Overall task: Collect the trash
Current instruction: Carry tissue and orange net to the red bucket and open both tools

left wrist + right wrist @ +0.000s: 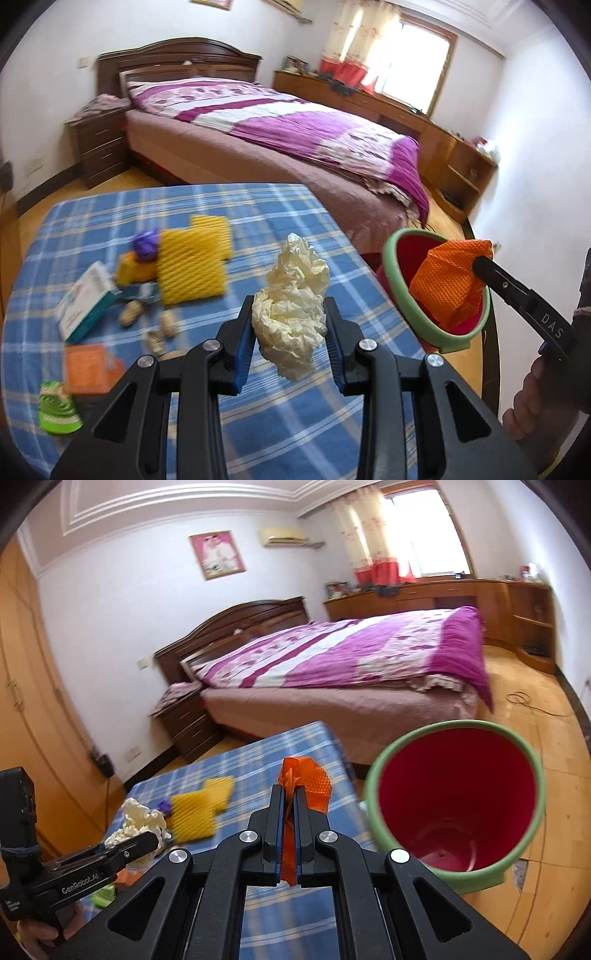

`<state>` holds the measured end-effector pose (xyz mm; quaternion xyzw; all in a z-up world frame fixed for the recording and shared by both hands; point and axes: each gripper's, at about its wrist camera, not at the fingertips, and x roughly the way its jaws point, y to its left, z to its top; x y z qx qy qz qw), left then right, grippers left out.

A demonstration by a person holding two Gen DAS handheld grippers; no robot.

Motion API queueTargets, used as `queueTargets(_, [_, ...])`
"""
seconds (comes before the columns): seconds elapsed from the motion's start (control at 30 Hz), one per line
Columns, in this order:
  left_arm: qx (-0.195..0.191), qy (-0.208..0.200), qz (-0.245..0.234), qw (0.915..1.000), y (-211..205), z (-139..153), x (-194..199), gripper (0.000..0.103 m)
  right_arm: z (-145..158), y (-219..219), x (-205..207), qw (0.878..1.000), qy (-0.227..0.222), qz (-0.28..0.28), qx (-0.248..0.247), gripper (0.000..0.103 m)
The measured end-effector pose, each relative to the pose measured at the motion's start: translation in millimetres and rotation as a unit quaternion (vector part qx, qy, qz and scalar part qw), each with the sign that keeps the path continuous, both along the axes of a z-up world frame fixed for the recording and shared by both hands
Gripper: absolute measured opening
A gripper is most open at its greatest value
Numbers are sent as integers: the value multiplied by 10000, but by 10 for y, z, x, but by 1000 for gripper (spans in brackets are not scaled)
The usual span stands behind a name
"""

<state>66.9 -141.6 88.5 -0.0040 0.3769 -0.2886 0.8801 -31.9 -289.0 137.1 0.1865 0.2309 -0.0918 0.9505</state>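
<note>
We see a bedroom from two cameras we carry, one on each claw. The largest thing is a bed (280, 122) with a purple and white quilt, standing beyond the worktop (207, 206), which wears a blue checked cloth. Just off the worktop's right edge stands a bin (373, 794), red inside with a green rim; its inside looks empty, though the bottom is partly in shadow.

On the cloth lies a yellow foam net sheet (192, 258), with a small purple scrap (147, 245) touching its left side. Further left sits a white and teal box (86, 299), and near it some peanut shells (147, 321), blurred. At the near left edge we make out an orange packet (88, 365) and a green wrapper (59, 410).

Our left claw (289, 325) is partly closed on a crumpled cream glove (291, 295), its blue pads pressing both sides, the wad raised above the cloth. Our right claw (289, 805) is clamped tight on an orange foam net (314, 786), which sticks out past the fingertips and hangs below them. From the left camera, that net is over the bin's mouth.
</note>
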Motion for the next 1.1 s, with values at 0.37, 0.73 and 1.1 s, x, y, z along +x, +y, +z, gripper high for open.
queueTargets(0.37, [237, -45, -805, 9965, -983, -101, 27, 35, -249, -755, -221, 9962, 97, -836, 212, 4])
queueTargets(0.73, [434, -57, -1435, 9887, -1744, -299, -32, 35, -515, -1196, -320, 9903, 297, -1313, 351, 6])
queueTargets(1.1, [480, -25, -1728, 9838, -2113, -469, 9, 35, -618, -1338, -336, 9881, 267, -1461, 396, 6])
